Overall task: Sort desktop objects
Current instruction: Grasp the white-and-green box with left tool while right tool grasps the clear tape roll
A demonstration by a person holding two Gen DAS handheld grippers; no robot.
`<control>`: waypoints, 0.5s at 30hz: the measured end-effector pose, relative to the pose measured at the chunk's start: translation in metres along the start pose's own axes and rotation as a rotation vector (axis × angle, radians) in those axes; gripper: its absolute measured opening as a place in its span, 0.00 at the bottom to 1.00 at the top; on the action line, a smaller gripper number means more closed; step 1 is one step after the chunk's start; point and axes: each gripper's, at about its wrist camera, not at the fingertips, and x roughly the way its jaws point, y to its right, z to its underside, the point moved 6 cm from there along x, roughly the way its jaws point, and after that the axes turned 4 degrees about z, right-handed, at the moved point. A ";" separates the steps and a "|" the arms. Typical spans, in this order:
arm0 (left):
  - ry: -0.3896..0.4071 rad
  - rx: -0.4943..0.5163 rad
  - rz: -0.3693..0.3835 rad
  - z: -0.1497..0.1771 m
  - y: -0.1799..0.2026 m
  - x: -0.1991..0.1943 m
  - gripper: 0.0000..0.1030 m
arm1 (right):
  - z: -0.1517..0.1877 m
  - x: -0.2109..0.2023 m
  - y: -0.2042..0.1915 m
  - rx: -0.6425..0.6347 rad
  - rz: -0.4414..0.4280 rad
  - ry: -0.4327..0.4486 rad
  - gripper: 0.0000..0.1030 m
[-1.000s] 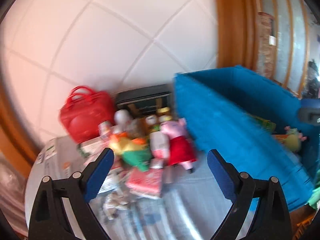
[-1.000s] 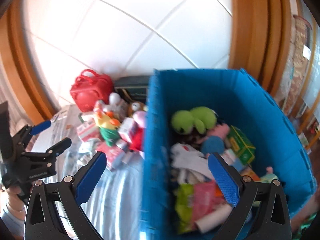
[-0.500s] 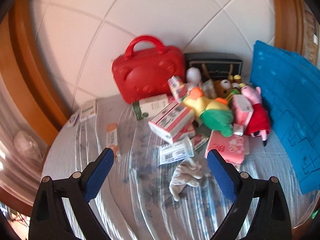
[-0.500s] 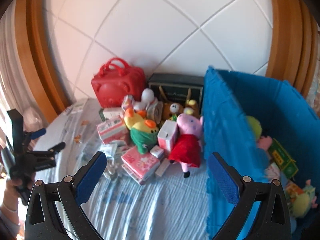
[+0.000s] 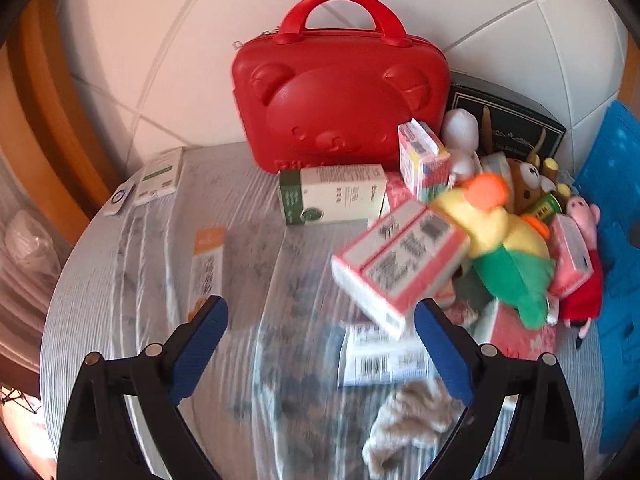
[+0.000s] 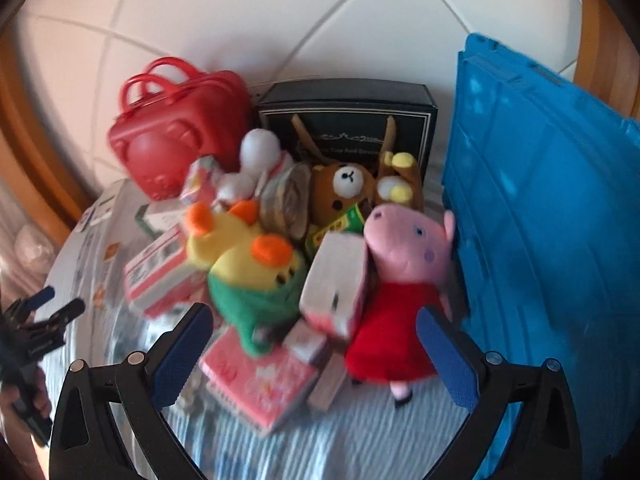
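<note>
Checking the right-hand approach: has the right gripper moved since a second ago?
Yes. The right gripper has swung left, away from the blue plastic crate, now facing the pink pig plush in a red dress.

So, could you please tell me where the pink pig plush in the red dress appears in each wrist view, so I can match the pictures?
Left wrist view: the pink pig plush lies at the far right, against the blue crate.
Right wrist view: it sits right of centre, just left of the crate.
Shared landmark: the red bear-face case by the tiled wall.
</note>
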 end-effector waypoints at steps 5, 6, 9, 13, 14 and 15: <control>-0.038 0.032 -0.011 -0.060 0.006 0.057 0.93 | -0.068 0.079 0.004 -0.008 0.044 -0.051 1.00; -0.051 0.026 -0.018 -0.071 0.004 0.072 0.93 | -0.077 0.090 0.005 -0.015 0.055 -0.060 1.00; -0.096 -0.007 -0.016 -0.092 -0.002 0.111 0.93 | -0.103 0.129 0.013 -0.026 0.096 -0.103 1.00; -0.137 0.019 0.013 -0.103 -0.003 0.152 0.93 | -0.120 0.165 0.024 -0.030 0.105 -0.150 1.00; -0.136 0.048 0.027 -0.105 -0.002 0.159 0.93 | -0.122 0.172 0.026 -0.033 0.105 -0.165 1.00; -0.130 0.073 0.014 -0.106 -0.002 0.165 0.93 | -0.123 0.179 0.028 -0.041 0.107 -0.178 1.00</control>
